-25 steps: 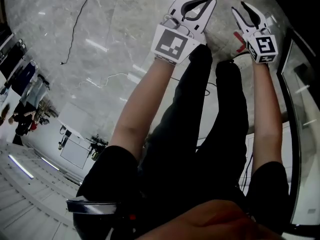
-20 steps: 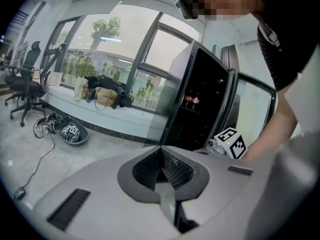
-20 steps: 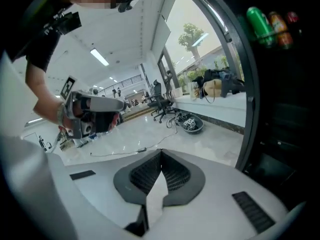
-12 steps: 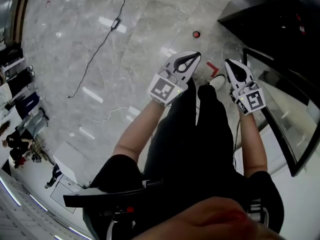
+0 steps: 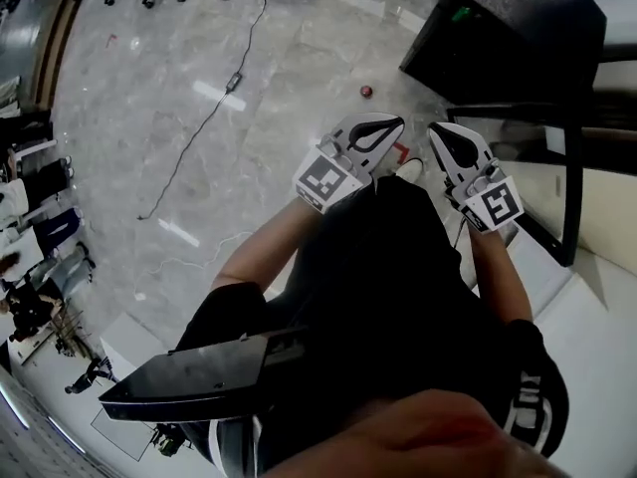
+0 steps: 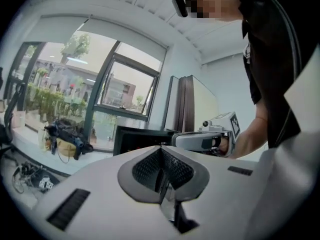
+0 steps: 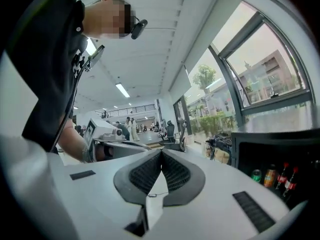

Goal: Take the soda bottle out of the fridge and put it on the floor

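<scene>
The black fridge (image 5: pixel 508 38) stands on the floor at the upper right, its glass door (image 5: pixel 562 167) swung open. In the right gripper view its dark inside (image 7: pixel 280 159) holds soda bottles (image 7: pixel 286 178) with red caps, an orange bottle (image 7: pixel 270 175) and a green can (image 7: pixel 256 175). My left gripper (image 5: pixel 395 121) and right gripper (image 5: pixel 436 128) are held side by side in front of my legs, short of the fridge. Both are shut with nothing between their jaws. The left gripper view shows its pads (image 6: pixel 172 168) pressed together and the fridge (image 6: pixel 137 140) ahead.
A small red object (image 5: pixel 366 91) and a red tape mark (image 5: pixel 400 150) lie on the grey marble floor (image 5: pixel 199 187). A black cable (image 5: pixel 214 108) runs across the floor at left. Chairs and people are far off at the left edge.
My view has swung toward the fridge, which now shows at the upper right with its door open. The right gripper's jaws have shut. Both grippers sit lower in the frame.
</scene>
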A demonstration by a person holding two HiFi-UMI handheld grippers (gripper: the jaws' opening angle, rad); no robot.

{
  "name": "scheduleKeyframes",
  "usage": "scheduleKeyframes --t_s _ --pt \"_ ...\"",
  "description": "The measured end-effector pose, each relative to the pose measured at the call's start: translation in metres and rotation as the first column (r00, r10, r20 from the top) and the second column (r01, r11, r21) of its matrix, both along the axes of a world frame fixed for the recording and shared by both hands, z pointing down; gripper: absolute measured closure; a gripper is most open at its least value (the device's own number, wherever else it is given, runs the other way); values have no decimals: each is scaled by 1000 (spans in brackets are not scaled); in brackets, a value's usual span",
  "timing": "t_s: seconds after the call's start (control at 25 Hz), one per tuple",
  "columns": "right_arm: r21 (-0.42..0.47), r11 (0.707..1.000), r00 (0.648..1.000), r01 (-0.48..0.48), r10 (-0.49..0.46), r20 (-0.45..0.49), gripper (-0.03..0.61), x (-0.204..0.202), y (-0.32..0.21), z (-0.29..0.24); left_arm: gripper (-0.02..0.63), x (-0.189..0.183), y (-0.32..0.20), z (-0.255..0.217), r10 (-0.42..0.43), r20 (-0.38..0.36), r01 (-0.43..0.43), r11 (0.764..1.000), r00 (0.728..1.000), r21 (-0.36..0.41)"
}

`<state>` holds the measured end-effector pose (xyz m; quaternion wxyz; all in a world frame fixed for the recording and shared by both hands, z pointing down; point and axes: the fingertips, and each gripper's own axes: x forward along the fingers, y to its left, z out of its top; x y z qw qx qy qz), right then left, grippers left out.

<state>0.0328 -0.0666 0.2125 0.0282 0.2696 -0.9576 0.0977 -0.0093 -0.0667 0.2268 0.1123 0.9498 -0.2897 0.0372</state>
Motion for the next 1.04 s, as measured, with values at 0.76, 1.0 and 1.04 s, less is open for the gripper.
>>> scheduleKeyframes --t_s 0.76,1.0,1.04 --pt "122 990 997 -64 57 58 566 3 8 -76 615 5 8 -89 -8 -19 9 997 1000 78" --pt "134 989 998 -55 50 43 566 -5 4 -79 615 -4 3 -93 -16 -29 18 997 999 80" --pt "135 989 998 -54 49 40 566 -5 3 -79 615 -4 2 -92 -11 -36 14 996 999 86"
